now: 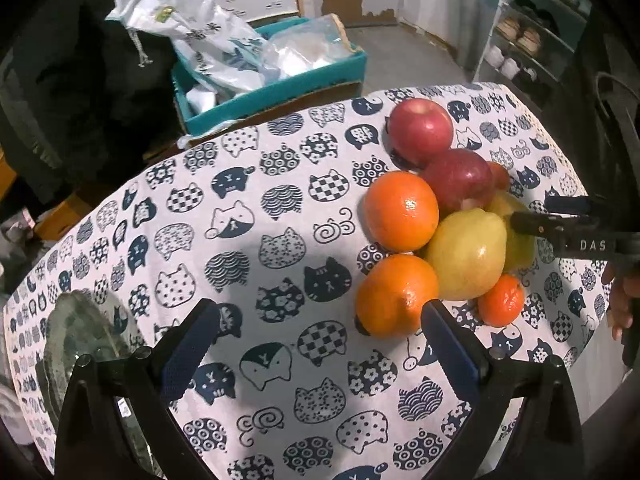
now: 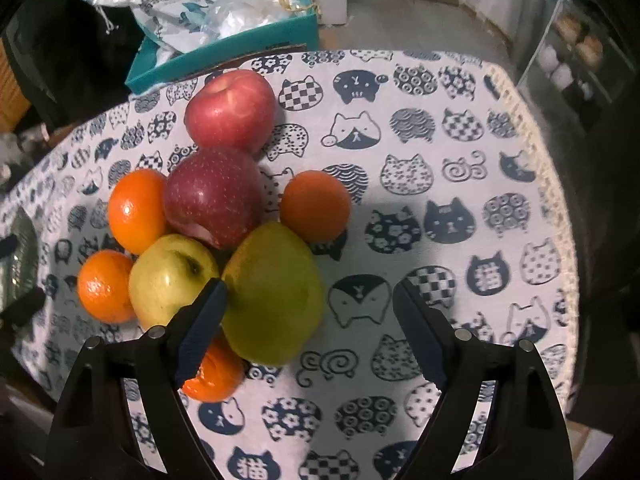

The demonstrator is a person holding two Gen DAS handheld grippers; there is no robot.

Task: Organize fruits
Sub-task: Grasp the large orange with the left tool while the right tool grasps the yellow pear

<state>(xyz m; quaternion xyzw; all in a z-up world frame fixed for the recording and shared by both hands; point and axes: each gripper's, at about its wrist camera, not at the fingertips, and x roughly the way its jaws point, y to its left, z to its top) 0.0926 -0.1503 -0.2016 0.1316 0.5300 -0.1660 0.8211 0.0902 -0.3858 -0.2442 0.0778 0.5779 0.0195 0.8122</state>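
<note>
A pile of fruit lies on a cat-print tablecloth (image 1: 280,220): two red apples (image 1: 421,130) (image 2: 214,196), several oranges (image 1: 400,210) (image 2: 136,210), a yellow apple (image 2: 172,276) and a green pear (image 2: 274,294). My left gripper (image 1: 320,344) is open and empty, its right finger close to the near orange (image 1: 394,294). My right gripper (image 2: 310,328) is open, with the pear just inside its left finger; a small orange (image 2: 214,376) sits partly hidden under that finger. The right gripper also shows in the left wrist view (image 1: 560,224), over the pile.
A glass dish (image 1: 80,344) sits at the cloth's left edge. Behind the table stand a teal box (image 1: 276,88) with plastic bags (image 1: 192,28), and a shoe shelf (image 1: 528,40) at the right. The table's right edge (image 2: 560,200) is near.
</note>
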